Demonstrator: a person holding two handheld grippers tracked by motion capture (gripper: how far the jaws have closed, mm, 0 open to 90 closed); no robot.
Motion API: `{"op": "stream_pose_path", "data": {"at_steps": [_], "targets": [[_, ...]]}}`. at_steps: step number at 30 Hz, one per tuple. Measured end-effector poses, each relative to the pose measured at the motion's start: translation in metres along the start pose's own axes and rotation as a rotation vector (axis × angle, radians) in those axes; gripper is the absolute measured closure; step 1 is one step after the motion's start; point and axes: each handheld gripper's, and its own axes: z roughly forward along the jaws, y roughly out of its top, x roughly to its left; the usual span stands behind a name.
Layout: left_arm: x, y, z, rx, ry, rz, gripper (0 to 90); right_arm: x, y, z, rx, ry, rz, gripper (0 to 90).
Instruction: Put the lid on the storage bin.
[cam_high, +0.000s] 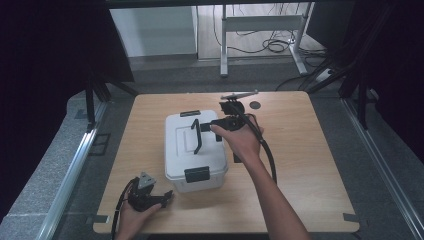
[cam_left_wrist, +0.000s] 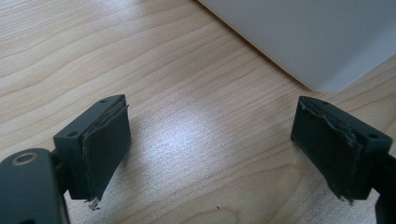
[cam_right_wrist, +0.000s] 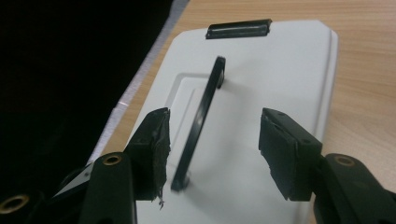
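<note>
A white lidded box (cam_high: 195, 150) stands on the wooden table (cam_high: 310, 150), with a black latch at its near end (cam_high: 196, 174) and another at its far end (cam_high: 190, 113). Its black handle (cam_high: 196, 136) stands upright on the lid. My right gripper (cam_high: 209, 126) hovers over the lid from the right, open. In the right gripper view the handle (cam_right_wrist: 203, 116) stands between the jaws of the right gripper (cam_right_wrist: 215, 144), close to the left pad, with no grip on it. My left gripper (cam_high: 167, 197) lies open on the table by the box's near left corner (cam_left_wrist: 308, 32), nothing between the jaws of the left gripper (cam_left_wrist: 210, 135).
A small black round mark (cam_high: 255, 105) sits near the table's far edge. Bare wood lies to the right of the box. Metal rails (cam_high: 75, 165) flank the table, and desk legs with cables (cam_high: 280, 45) stand beyond it.
</note>
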Motion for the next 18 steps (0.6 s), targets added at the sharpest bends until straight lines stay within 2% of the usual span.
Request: {"op": "stream_pose_path", "data": {"at_steps": [2, 10, 18], "targets": [[0.000, 0.000, 0.000, 0.000, 0.000, 0.000, 11.8, -0.010, -0.009, -0.009, -0.016, 0.025, -0.007, 43.5], [0.000, 0.000, 0.000, 0.001, 0.000, 0.001, 11.8, -0.048, -0.042, -0.042, -0.110, 0.043, -0.033, 43.5], [0.000, 0.000, 0.000, -0.002, 0.001, -0.001, 11.8, -0.077, -0.071, -0.066, -0.149, 0.059, -0.039, 42.4]]}}
